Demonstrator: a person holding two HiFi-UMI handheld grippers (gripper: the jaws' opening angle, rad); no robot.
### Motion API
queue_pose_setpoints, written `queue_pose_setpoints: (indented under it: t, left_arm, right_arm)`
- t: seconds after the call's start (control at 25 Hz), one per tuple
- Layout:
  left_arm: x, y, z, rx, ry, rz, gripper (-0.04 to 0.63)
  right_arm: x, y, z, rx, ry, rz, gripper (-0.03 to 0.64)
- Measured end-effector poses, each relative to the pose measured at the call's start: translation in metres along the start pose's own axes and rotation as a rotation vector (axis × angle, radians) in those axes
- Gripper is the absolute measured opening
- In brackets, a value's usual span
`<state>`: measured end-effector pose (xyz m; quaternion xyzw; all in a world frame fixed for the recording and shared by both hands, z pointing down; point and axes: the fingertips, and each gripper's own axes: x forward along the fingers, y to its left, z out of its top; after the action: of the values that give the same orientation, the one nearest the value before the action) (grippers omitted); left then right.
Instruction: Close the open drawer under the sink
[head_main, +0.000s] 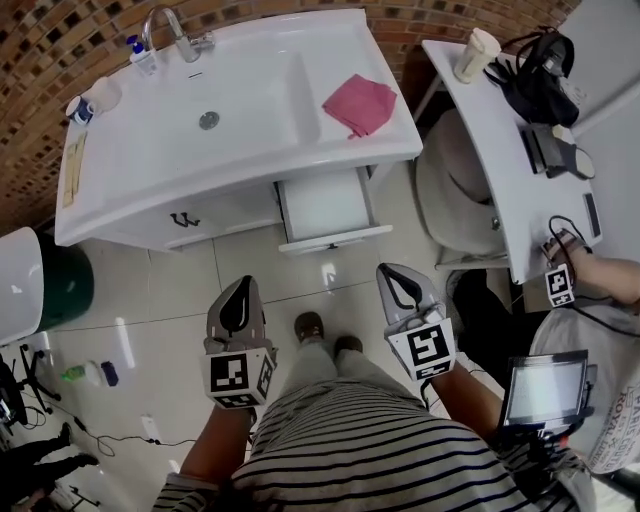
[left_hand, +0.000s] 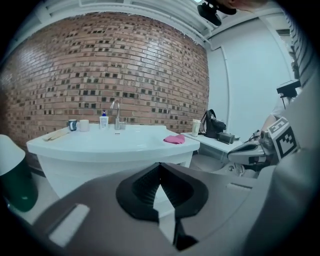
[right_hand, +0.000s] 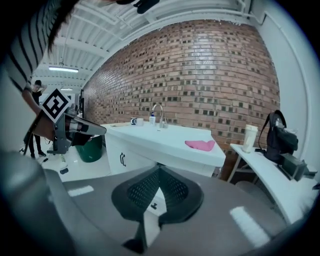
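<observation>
Two tools hang low in front of the person, well apart from the cabinet. The left tool (head_main: 240, 288) and the right tool (head_main: 392, 272) both point toward the sink, each with its jaws brought together at the tips and holding nothing. Beyond them lies the tiled floor (head_main: 180, 290). Past that, the drawer (head_main: 333, 237) stands pulled out of the white cabinet under the right part of the sink (head_main: 260, 100), its inside white. A pink cloth (head_main: 358, 103) lies on the sink's flat right side. The faucet (head_main: 172, 30) rises at the back rim, near the brick wall (head_main: 60, 40).
</observation>
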<state>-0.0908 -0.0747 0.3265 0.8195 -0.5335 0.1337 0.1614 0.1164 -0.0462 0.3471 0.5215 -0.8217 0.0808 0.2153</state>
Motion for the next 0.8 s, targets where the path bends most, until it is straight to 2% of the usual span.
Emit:
queue_pose_setpoints:
  t: [0.2, 0.44, 0.6, 0.8]
  left_arm:
    - [0.026, -0.001, -0.061, -0.015, 0.035, 0.021, 0.015]
    - [0.047, -0.004, -0.136, -0.063, 0.125, 0.02, 0.015]
    - [0.052, -0.006, -0.166, -0.089, 0.175, 0.013, 0.015]
    - [0.072, -0.002, -0.179, -0.1, 0.147, 0.002, 0.015]
  right_arm:
    - [0.039, 0.008, -0.062, 0.021, 0.018, 0.016, -0.003]
    - [0.076, 0.017, -0.134, 0.082, 0.086, 0.035, -0.003]
    - [0.103, 0.025, -0.16, 0.092, 0.122, 0.05, -0.003]
    - [0.15, 0.021, -0.169, 0.057, 0.105, 0.009, -0.003]
